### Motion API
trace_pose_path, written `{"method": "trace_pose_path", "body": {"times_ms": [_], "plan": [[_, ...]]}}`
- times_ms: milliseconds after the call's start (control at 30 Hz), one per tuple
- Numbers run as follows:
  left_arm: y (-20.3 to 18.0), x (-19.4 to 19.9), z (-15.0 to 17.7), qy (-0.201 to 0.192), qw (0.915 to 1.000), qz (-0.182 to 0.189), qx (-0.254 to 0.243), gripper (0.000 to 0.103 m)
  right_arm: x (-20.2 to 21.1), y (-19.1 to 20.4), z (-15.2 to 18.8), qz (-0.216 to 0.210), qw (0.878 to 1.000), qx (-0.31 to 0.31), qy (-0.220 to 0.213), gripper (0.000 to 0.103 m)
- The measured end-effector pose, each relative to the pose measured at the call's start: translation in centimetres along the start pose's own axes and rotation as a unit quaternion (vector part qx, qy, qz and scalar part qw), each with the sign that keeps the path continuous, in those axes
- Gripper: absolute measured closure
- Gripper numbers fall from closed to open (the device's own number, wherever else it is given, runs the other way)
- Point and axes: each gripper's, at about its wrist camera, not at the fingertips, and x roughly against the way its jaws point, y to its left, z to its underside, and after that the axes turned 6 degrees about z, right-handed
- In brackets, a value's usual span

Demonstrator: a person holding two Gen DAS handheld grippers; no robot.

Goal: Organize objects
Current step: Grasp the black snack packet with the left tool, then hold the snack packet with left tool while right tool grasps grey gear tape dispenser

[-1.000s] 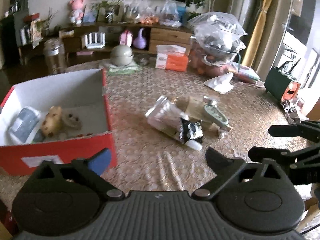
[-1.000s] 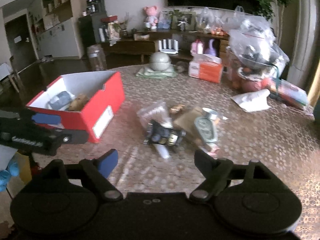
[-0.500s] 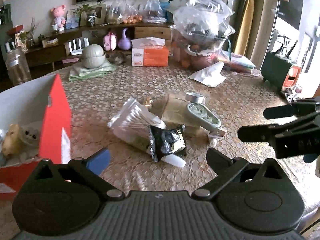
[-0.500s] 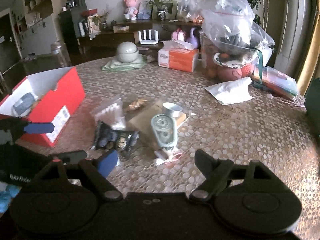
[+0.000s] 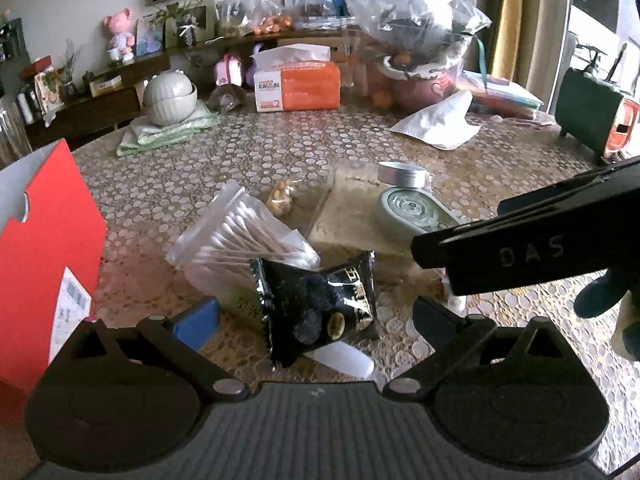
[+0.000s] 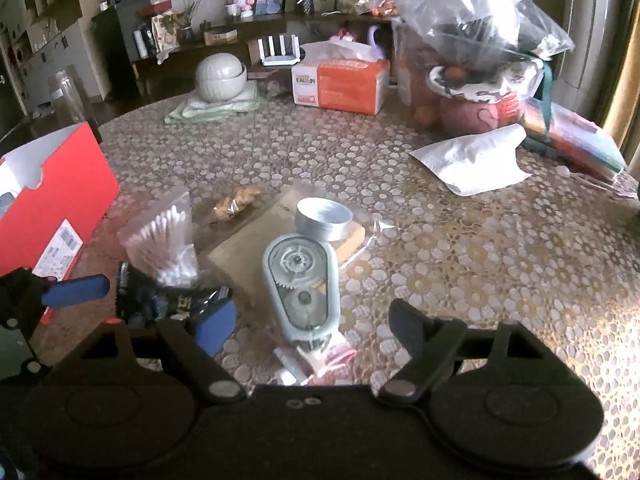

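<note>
far left you've got the red box (image 5: 48, 248) at the table (image 5: 500, 168) edge, open side up. next over, the bag of cotton swabs (image 5: 244, 240) lies flat, its long axis running from near-left to far-right, with the black snack packet (image 5: 320, 304) lying over its near end. your left gripper (image 5: 316, 316) sits right over that packet, fingers spread wide, pinching nothing. further right is the correction tape dispenser (image 6: 300, 284), long axis pointing pretty much straight at you, nozzle at the near end, round tin (image 6: 324, 218) just behind it. your right gripper (image 6: 312, 326) hangs over the nozzle end, also spread and empty.
</note>
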Motion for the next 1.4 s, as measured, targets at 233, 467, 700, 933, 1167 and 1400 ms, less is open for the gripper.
{"method": "trace_pose_path", "body": {"times_ms": [233, 467, 700, 933, 1167, 1400], "plan": [[0.1, -1.3, 0.0, -0.010, 0.9997, -0.023, 0.000, 0.000, -1.5, 0.3, -0.3, -0.009, 1.000, 0.003, 0.005, 0.021], [-0.7, -1.4, 0.1, -0.025, 0.9986, -0.039, -0.023, 0.009, -2.3, 0.8, -0.4, -0.016, 1.000, 0.004, 0.009, 0.029], [-0.2, -1.4, 0.2, -0.019, 0.9993, -0.030, -0.010, 0.034, -2.3, 1.3, -0.3, -0.022, 1.000, 0.007, 0.013, 0.046], [-0.2, -0.7, 0.3, -0.016, 0.9998, -0.012, -0.009, 0.050, -1.4, 1.8, 0.0, -0.018, 1.000, 0.002, 0.016, 0.061], [0.6, 0.6, 0.5, -0.016, 0.9998, 0.007, 0.006, 0.055, 0.6, 2.0, 0.3, -0.017, 1.000, -0.016, 0.012, 0.061], [1.3, 3.0, 1.0, -0.019, 0.9988, 0.034, 0.030, 0.055, 3.8, 2.9, 0.8, -0.018, 1.000, -0.019, -0.005, 0.063]]}}
